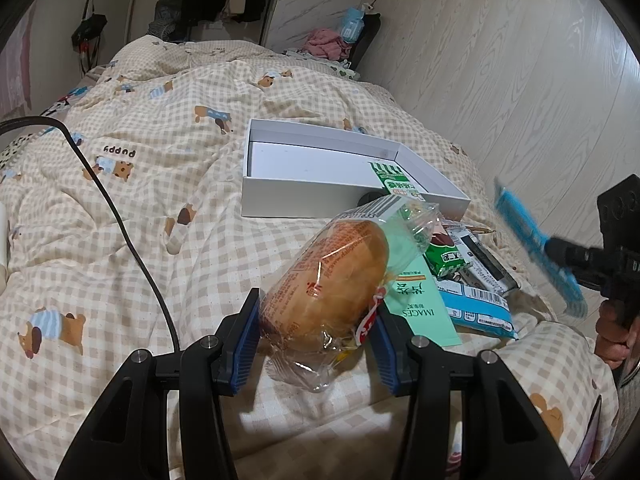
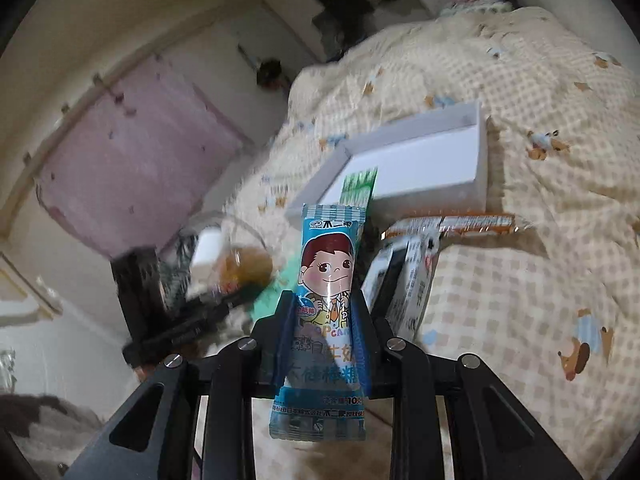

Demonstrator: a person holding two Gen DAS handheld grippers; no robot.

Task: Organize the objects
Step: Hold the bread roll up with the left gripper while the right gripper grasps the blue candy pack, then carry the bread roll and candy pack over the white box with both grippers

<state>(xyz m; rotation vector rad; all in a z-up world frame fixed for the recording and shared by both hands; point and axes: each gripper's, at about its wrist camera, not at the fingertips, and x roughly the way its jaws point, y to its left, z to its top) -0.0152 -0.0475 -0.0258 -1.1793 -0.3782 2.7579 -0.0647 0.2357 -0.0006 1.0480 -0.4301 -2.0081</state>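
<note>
L tongs pinching a wrapped bread roll by its near end, blue pads pressed into the clear wrapper on both sides. Roll's long axis runs from the tongs up toward approx 1 o'clock in the left wrist view, far end tilted up and pointing at the white box. Roll is held above the bed, not resting on it.

R tongs pinching a blue candy packet, cartoon child's face on the front. Packet stands nearly upright in the right wrist view, long axis 6 to 12 o'clock, sealed top edge pointing at the box's near corner; bottom end hangs below the pads. In the left wrist view the same packet shows at 3 o'clock, blurred, long axis slanting from 11 to 5 o'clock, w/ the person's hand gripping the handle below it.

White box lies open on the checked puppy-print duvet, approx 12 o'clock from the roll. A green-striped packet leans over the box's near wall, part inside, part out, long axis roughly 11 to 5.

Just beside the box at 4 o'clock, a loose pile on the bed: mint-green card under the roll, small green packet, dark-and-white pack, blue barcoded packet. They overlap; exact stacking order hard to tell.

Black cable crosses the duvet at 9 o'clock.
</note>
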